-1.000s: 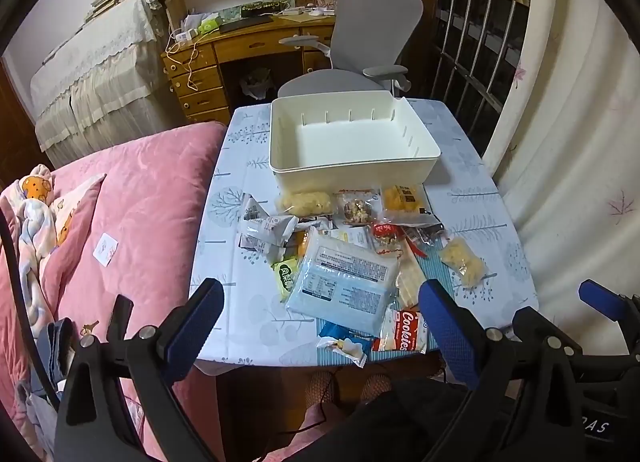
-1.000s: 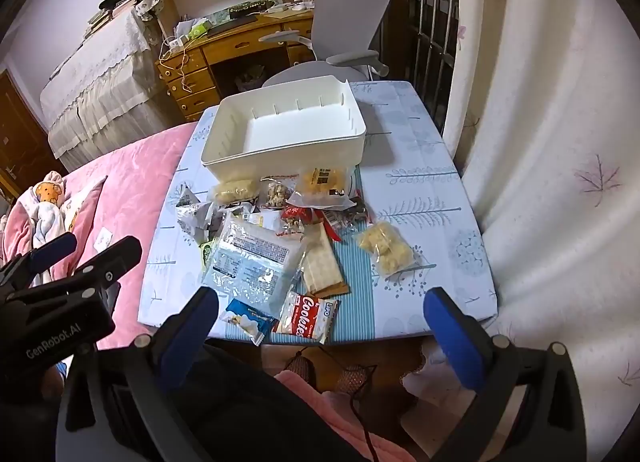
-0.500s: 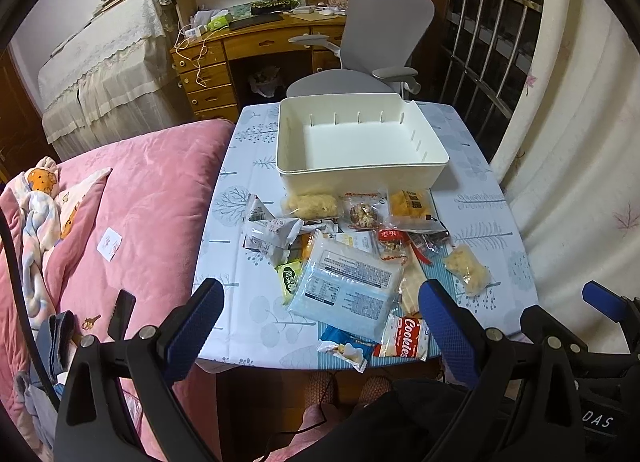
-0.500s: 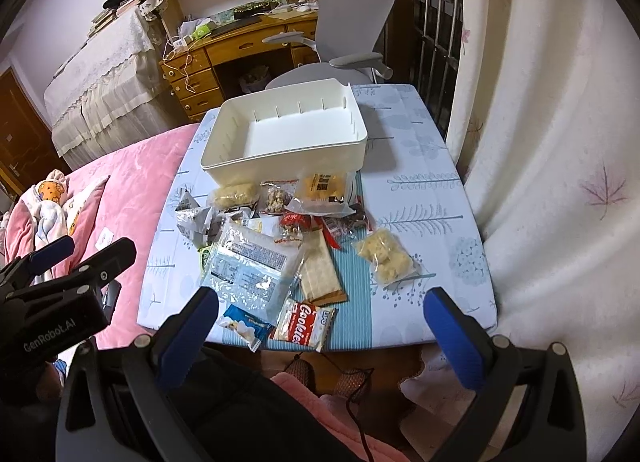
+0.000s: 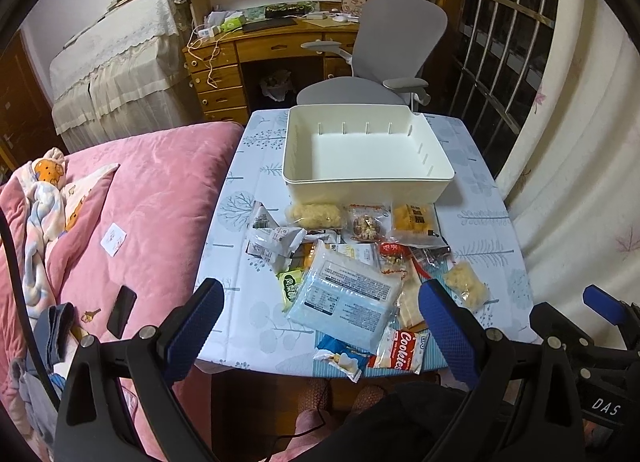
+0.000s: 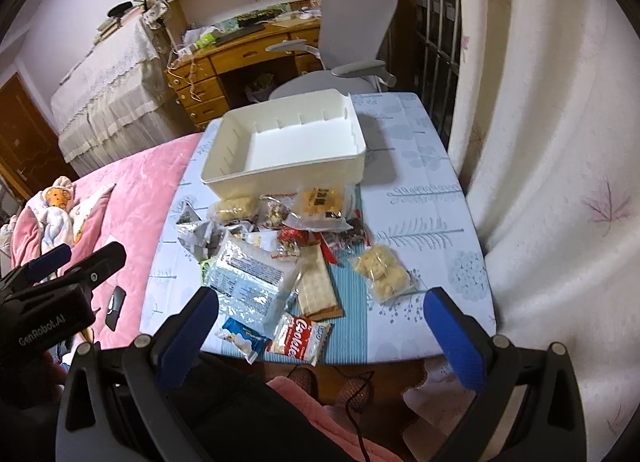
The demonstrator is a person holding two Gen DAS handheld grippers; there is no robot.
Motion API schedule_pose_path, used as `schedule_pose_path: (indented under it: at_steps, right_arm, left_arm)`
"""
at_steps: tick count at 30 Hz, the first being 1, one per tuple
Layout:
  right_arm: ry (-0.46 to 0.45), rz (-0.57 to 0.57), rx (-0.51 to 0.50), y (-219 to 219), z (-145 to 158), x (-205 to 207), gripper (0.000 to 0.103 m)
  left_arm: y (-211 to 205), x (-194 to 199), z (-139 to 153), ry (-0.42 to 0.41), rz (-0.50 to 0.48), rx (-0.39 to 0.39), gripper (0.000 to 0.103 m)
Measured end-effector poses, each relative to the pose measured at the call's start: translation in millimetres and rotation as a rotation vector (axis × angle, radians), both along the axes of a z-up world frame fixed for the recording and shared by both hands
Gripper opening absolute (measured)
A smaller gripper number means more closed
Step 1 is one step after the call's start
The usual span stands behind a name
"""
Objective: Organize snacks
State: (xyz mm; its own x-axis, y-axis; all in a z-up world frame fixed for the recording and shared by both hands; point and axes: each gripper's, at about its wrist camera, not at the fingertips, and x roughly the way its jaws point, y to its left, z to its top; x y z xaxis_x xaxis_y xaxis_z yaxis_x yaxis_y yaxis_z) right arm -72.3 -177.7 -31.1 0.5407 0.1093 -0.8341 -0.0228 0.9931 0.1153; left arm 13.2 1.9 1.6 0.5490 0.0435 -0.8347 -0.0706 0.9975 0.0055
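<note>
An empty white bin (image 5: 368,150) (image 6: 292,146) stands at the far side of a small table (image 5: 256,166) (image 6: 420,198). Several snack packets lie in a heap in front of it: a large pale blue pack (image 5: 344,294) (image 6: 248,278), a red Cookies pack (image 5: 404,350) (image 6: 300,338), a clear bag of yellow puffs (image 5: 466,288) (image 6: 382,270). My left gripper (image 5: 320,318) is open and empty above the near edge. My right gripper (image 6: 320,326) is open and empty above the near edge too.
A pink bed (image 5: 132,198) lies left of the table with a dark phone (image 5: 122,310) on it. A grey chair (image 5: 384,58) and wooden desk (image 5: 256,54) stand behind. A curtain (image 6: 552,182) hangs close on the right.
Both grippers have risen and drawn slightly back, so the table sits a little lower and farther in each view. Nothing on the table has moved.
</note>
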Motion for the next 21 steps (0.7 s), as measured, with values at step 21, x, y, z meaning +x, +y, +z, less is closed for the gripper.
schedule_pose_path:
  at_steps: [21]
  right_arm:
    - [-0.116, 0.139, 0.045, -7.0, -14.7, 17.3, 0.102]
  left_arm:
    - [23.6, -26.9, -15.5, 0.123, 0.133, 0.014, 0.097]
